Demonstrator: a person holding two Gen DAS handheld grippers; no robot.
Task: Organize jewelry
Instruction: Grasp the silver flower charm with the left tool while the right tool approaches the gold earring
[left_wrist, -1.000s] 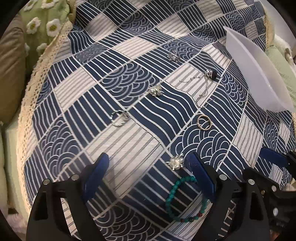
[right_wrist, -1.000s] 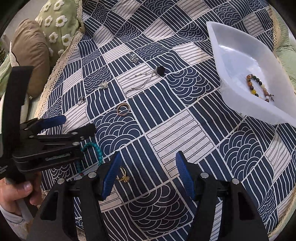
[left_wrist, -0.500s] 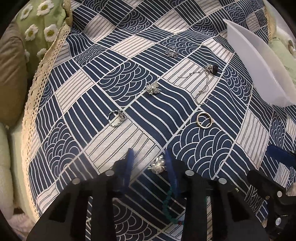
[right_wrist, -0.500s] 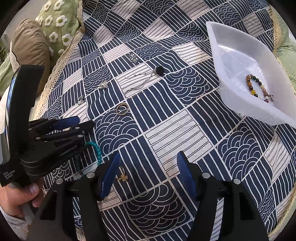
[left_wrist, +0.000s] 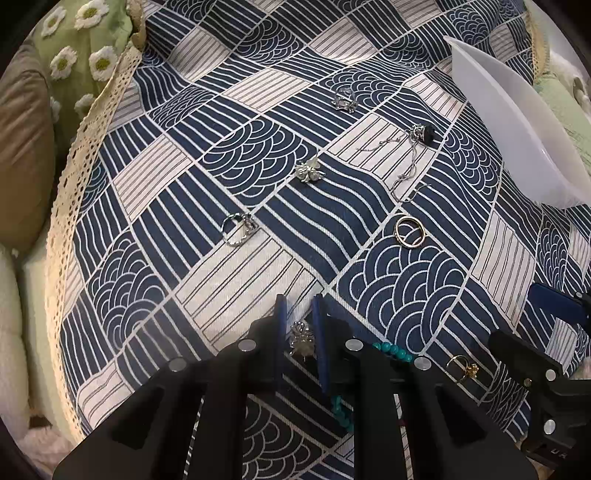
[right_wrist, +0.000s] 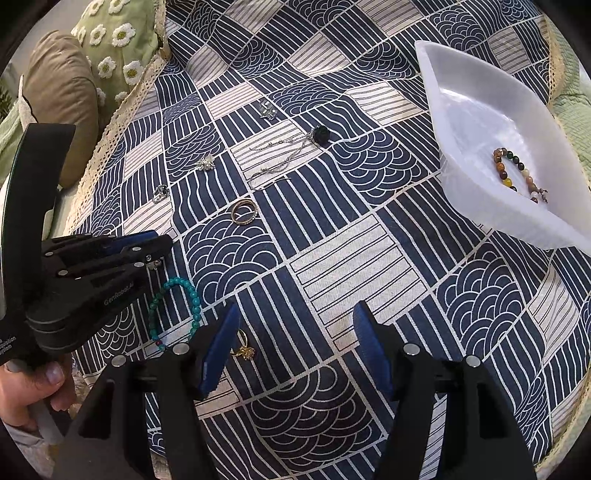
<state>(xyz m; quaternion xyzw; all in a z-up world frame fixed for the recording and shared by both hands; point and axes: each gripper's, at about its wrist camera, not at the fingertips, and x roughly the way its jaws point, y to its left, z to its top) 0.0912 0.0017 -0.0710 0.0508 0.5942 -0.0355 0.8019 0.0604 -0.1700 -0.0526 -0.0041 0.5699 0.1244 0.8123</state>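
Note:
My left gripper (left_wrist: 300, 325) is shut on a small silver flower brooch (left_wrist: 302, 339) on the blue patterned cloth; it also shows in the right wrist view (right_wrist: 159, 251). My right gripper (right_wrist: 295, 332) is open and empty above the cloth. A turquoise bead bracelet (right_wrist: 173, 310) lies just right of the left gripper. A gold ring (right_wrist: 243, 349) lies by my right gripper's left finger. A white tray (right_wrist: 480, 122) at the right holds a brown bead bracelet (right_wrist: 517, 173).
On the cloth lie gold hoops (left_wrist: 409, 230), a silver chain with a black pendant (left_wrist: 413, 155), a silver ring (left_wrist: 238, 229) and two silver brooches (left_wrist: 309, 171) (left_wrist: 343, 100). Green and tan cushions (right_wrist: 62, 92) edge the left side.
My left gripper has moved forward over the silver brooch and shut its jaws on it. The right gripper has stayed almost still and open.

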